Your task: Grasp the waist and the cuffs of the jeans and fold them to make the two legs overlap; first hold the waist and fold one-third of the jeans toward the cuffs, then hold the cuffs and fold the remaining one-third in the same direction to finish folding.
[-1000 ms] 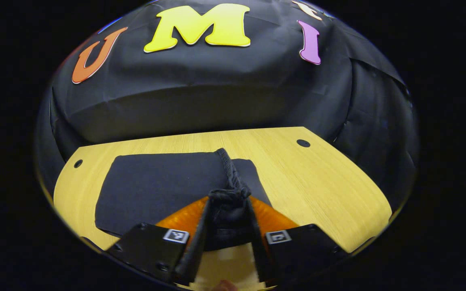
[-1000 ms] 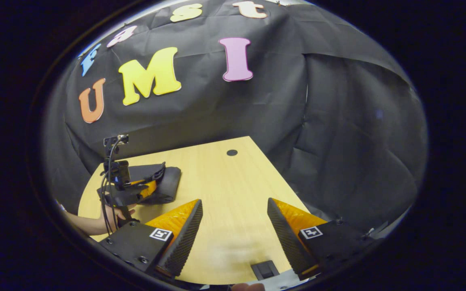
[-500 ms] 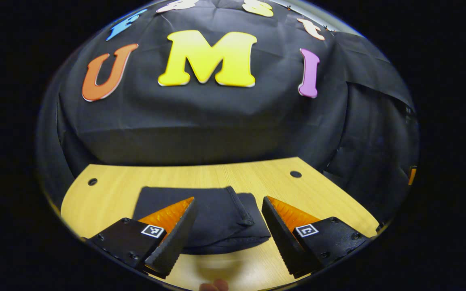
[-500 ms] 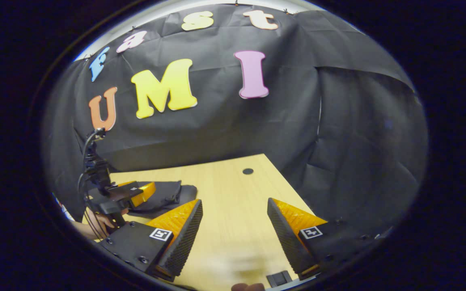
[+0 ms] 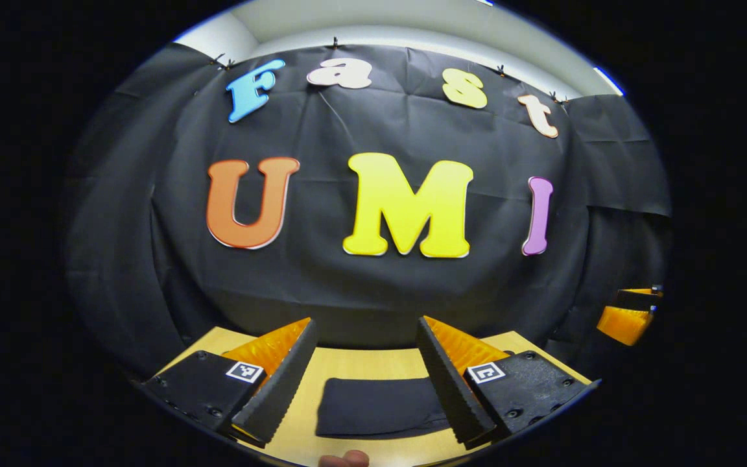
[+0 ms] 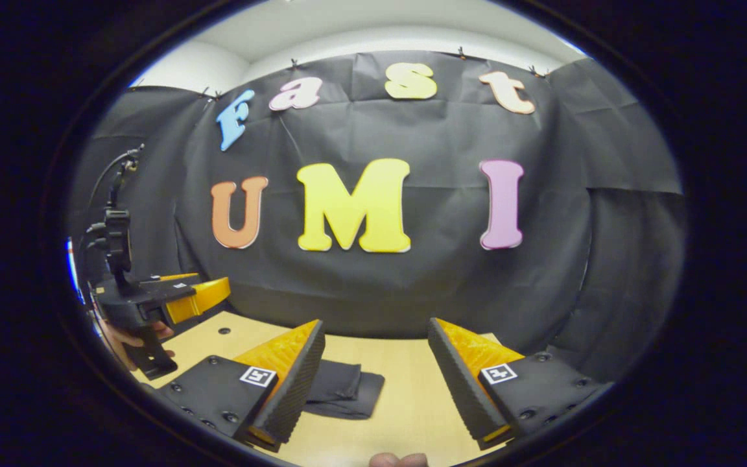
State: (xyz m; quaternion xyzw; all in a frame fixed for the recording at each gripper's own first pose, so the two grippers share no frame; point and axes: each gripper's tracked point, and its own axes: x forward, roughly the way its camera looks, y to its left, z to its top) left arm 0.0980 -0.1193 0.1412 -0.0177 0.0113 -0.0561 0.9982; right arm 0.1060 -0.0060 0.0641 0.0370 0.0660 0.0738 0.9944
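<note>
The dark jeans (image 5: 380, 407) lie folded into a compact flat bundle on the light wooden table (image 5: 360, 363). My left gripper (image 5: 364, 379) hangs open above and behind the bundle, nothing between its fingers. In the right gripper view the same jeans (image 6: 344, 389) rest low on the table, partly hidden behind one finger (image 6: 289, 383). My right gripper (image 6: 377, 383) is open and holds nothing, raised off the table. The left gripper (image 6: 153, 301) shows at the left edge there, held by a hand (image 6: 124, 337). Part of the right gripper (image 5: 626, 314) shows at the right edge of the left gripper view.
The black cloth wall (image 6: 360, 285) stands close behind the table's far edge. A small round hole (image 6: 220, 330) marks the tabletop near its left side. Bare wood (image 6: 406, 402) lies to the right of the jeans.
The left gripper let go of the jeans' edge, opened, and rose and drew back. Both views tilted upward, showing more wall and less table. The right gripper stayed open.
</note>
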